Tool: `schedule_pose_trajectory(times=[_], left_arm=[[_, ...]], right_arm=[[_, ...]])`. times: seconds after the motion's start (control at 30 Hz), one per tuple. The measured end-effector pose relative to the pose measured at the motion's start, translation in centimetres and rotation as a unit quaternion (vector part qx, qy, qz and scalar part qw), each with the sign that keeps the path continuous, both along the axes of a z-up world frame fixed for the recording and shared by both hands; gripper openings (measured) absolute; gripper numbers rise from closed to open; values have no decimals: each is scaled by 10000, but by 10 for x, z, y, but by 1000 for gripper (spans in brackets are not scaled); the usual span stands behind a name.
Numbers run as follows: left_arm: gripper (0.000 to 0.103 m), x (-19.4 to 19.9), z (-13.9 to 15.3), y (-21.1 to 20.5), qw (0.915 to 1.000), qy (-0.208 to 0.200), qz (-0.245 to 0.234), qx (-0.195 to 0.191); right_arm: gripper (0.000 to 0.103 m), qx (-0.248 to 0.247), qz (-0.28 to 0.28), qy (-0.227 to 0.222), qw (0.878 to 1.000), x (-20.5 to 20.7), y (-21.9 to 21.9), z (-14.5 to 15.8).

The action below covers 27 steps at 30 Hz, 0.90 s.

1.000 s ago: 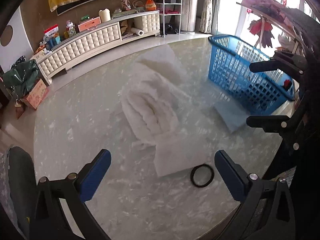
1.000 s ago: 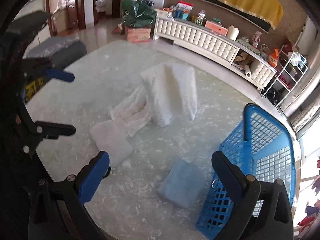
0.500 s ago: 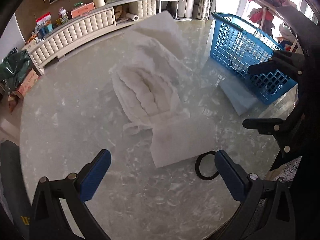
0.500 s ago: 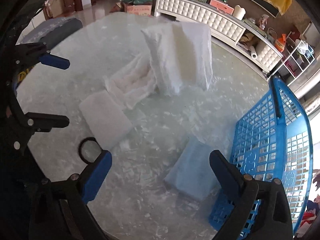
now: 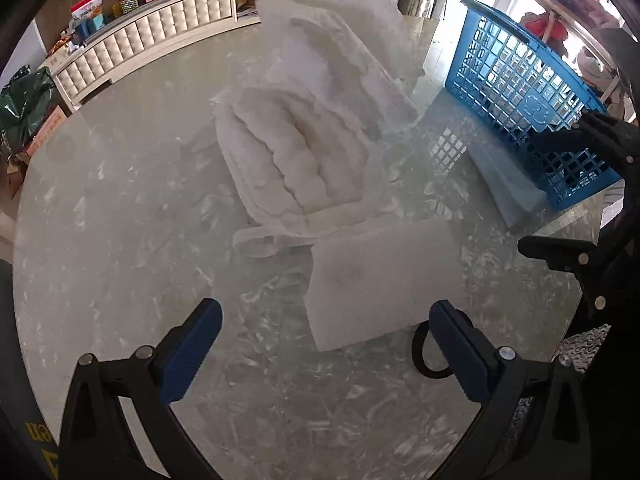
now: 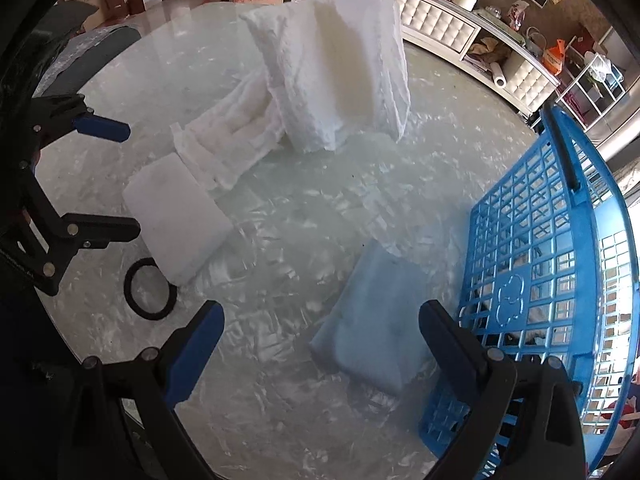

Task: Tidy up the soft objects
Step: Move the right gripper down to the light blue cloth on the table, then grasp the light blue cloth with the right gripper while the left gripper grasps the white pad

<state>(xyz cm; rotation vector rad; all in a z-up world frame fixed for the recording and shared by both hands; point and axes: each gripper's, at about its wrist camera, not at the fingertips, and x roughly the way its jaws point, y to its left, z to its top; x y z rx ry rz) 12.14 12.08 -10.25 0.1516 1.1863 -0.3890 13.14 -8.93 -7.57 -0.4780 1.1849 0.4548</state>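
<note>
On the round marble table lie a flat white foam pad [image 5: 384,280] [image 6: 176,216], a ribbed white pad [image 5: 296,160] [image 6: 228,144], a larger white padded piece [image 5: 340,40] [image 6: 336,68] standing tent-like behind it, and a light blue pad [image 6: 380,320] [image 5: 508,184] beside the blue basket [image 6: 560,280] [image 5: 532,96]. My left gripper [image 5: 324,352] is open and empty, just short of the flat white pad. My right gripper [image 6: 320,352] is open and empty, with the blue pad between its fingers' line.
A black ring [image 5: 428,352] [image 6: 150,292] lies on the table by the flat pad's near corner. The basket stands at the table's right edge. A white tufted cabinet [image 5: 152,44] with clutter stands beyond the table.
Both grippers have moved forward and down toward the table. The pads and the basket look larger and closer. Both stay open.
</note>
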Motion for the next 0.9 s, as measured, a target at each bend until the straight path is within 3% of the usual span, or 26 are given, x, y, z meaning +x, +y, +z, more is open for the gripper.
schedule_pose_trajectory(times=[0.23,0.43,0.57,0.63,0.7,0.83,0.9], left_arm=[[103,3,-4,-16,9998,-29,-198,13],[103,9,-12,-21,9997,76,-237,-27],[89,12,-14,-27,9996,106,-262,-94],[83,13,-16,-28,9994,167,-274,-138],[70,13,-19,-31,9990,231,-329,-179],[61,13,-21,-38,9982,293,-445,-267],[49,13,-21,-41,9981,267,-481,-283]], right_arm=[[88,-38,-81,68,9999,1,-3,-10],[88,-89,-158,121,9998,7,-10,-19],[87,-148,-282,249,9992,19,-14,-31],[82,-112,-384,349,9986,26,-18,-36],[77,-141,-447,367,9982,30,-20,-37],[65,-100,-652,519,9965,38,-30,-45],[63,16,-726,616,9955,42,-38,-46]])
